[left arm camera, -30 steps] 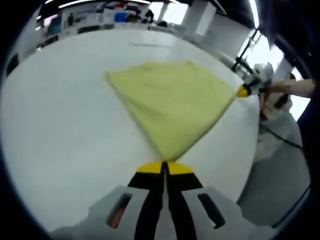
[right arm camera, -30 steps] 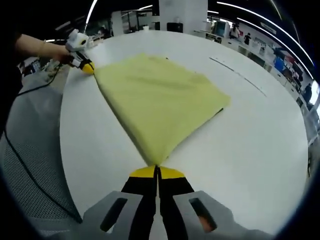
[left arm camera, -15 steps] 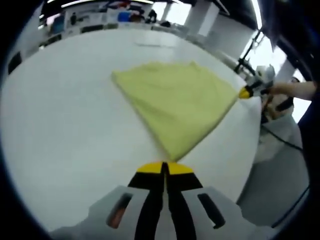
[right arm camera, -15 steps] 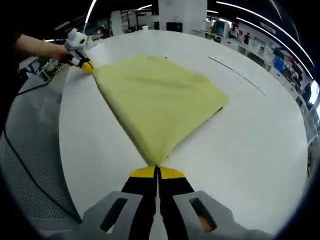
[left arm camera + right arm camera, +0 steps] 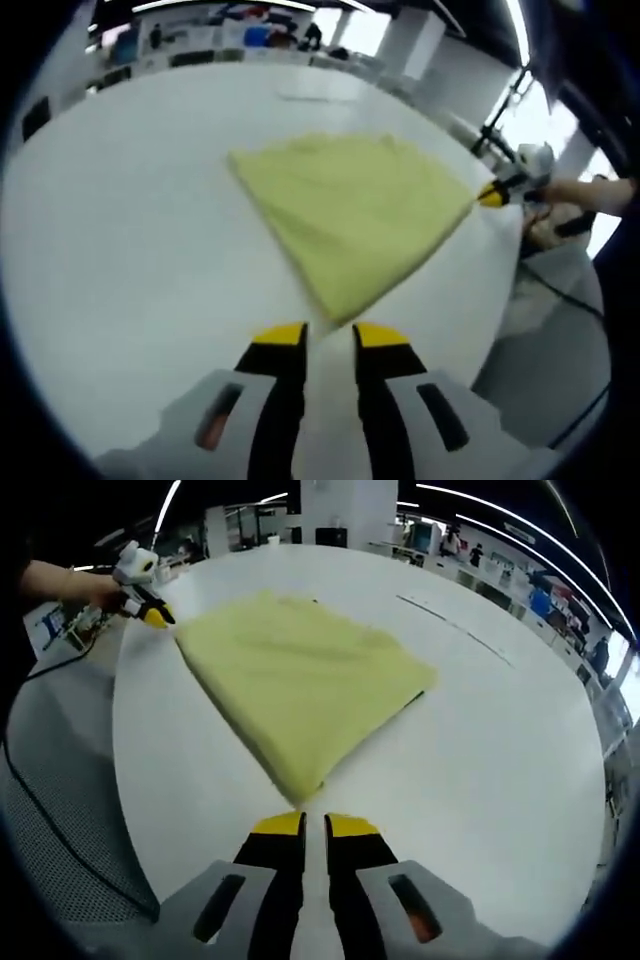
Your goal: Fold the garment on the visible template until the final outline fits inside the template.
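A folded yellow-green garment (image 5: 350,210) lies flat on the white table (image 5: 130,250), with one corner pointing at my left gripper (image 5: 330,335). That gripper's jaws stand open just short of the corner, with nothing between them. In the right gripper view the same garment (image 5: 295,675) points a corner at my right gripper (image 5: 314,825), whose jaws are slightly apart and hold nothing. The other gripper sits at the cloth's far corner in each view: the right gripper (image 5: 490,195) and the left gripper (image 5: 150,613), each held by a hand.
A faint thin line (image 5: 455,628) is marked on the table beyond the garment. The table edge (image 5: 125,780) runs close to the cloth, with grey floor and a black cable (image 5: 50,810) below. Desks and people stand far behind.
Both grippers have opened and let go of the garment's corners, which now lie on the table. Both have drawn back a little from the cloth.
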